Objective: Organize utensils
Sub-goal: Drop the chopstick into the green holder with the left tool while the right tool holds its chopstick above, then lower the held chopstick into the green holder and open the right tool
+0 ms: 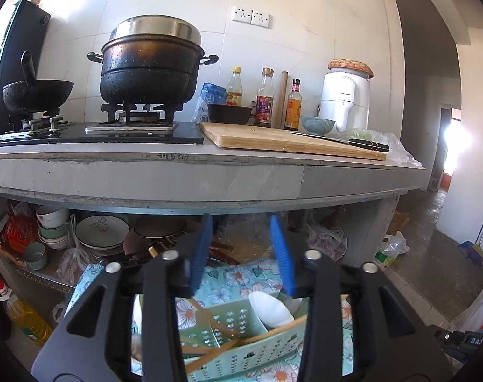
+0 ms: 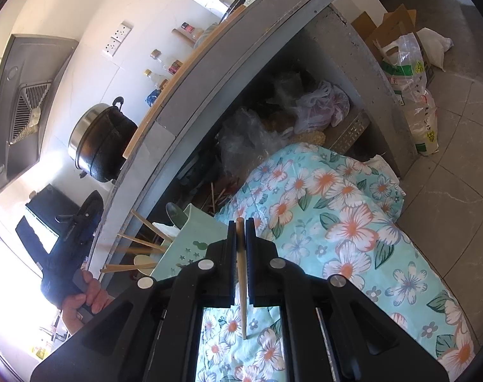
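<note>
Chopstick, a single pale wooden one (image 2: 241,273), is pinched lengthwise between the shut pads of the right claw (image 2: 240,222), tip forward, probably so it can slide into the pale green perforated plastic utensil basket (image 2: 181,238) just ahead. That basket lies on the turquoise flowered cloth (image 2: 337,222), already holding more wooden chopsticks (image 2: 139,242) and a white spoon (image 1: 273,310). Above it, the left claw (image 1: 243,222) stands part open and empty, seemingly having let something go. Beyond, the grey kitchen table (image 1: 209,175) carries a blackened steamer pot (image 1: 150,67).
</note>
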### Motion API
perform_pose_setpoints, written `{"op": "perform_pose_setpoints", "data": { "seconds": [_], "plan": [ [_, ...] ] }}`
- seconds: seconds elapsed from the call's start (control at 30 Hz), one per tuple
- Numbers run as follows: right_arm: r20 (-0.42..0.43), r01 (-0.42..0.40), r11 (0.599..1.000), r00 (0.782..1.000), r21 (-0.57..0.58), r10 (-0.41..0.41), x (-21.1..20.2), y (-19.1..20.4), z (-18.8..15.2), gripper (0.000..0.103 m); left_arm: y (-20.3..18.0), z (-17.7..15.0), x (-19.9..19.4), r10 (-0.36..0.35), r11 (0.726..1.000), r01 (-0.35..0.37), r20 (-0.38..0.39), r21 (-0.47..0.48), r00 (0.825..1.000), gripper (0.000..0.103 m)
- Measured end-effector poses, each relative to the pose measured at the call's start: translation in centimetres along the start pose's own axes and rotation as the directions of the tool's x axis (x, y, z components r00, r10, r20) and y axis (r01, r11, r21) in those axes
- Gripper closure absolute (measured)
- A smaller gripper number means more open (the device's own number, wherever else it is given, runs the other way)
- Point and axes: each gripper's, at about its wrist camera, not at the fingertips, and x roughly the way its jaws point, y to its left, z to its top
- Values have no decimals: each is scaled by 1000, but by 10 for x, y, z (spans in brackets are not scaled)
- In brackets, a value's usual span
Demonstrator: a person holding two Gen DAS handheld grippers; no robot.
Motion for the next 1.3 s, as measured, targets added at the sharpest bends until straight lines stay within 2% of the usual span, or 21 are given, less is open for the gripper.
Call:
{"op": "perform_pose_setpoints", "data": {
  "seconds": [0.13, 0.33, 0.43, 0.57, 0.73, 0.83, 0.97, 1.13, 1.3],
  "plan": [
    [5, 1, 1000, 1000, -21, -1, -3, 8, -4, 97, -1, -3, -24, -14, 1000, 14, 5, 7, 1000, 45],
    [15, 0, 997, 1000, -73, 1, -8, 24, -7, 97, -3, -8, -69, -44, 999, 43, 26, 30, 999, 28],
    [30, -7, 991, 999, -137, 11, -14, 41, -5, 97, -1, -16, -87, -60, 997, 59, 3, 43, 998, 21],
    [56, -51, 967, 996, -250, 67, -24, 74, 6, 97, 5, -36, -103, -71, 997, 73, -72, 34, 995, 18],
    [99, -133, 889, 976, -438, 194, -39, 139, 27, 97, 19, -74, -111, -19, 1000, 21, -184, 11, 983, 16],
    [109, -168, 827, 958, -537, 266, -43, 181, 37, 97, 30, -96, -113, 12, 1000, -16, -237, -15, 971, 16],
    [140, -157, 738, 936, -656, 324, -40, 229, 39, 97, 43, -116, -115, 55, 997, -69, -277, -42, 959, 16],
    [135, -126, 672, 937, -730, 322, -6, 266, 28, 97, 57, -125, -118, 91, 991, -115, -281, -68, 955, 14],
    [148, -57, 612, 949, -789, 278, 43, 272, 5, 97, 65, -127, -118, 98, 988, -129, -286, -89, 953, 13]
  ]
}}
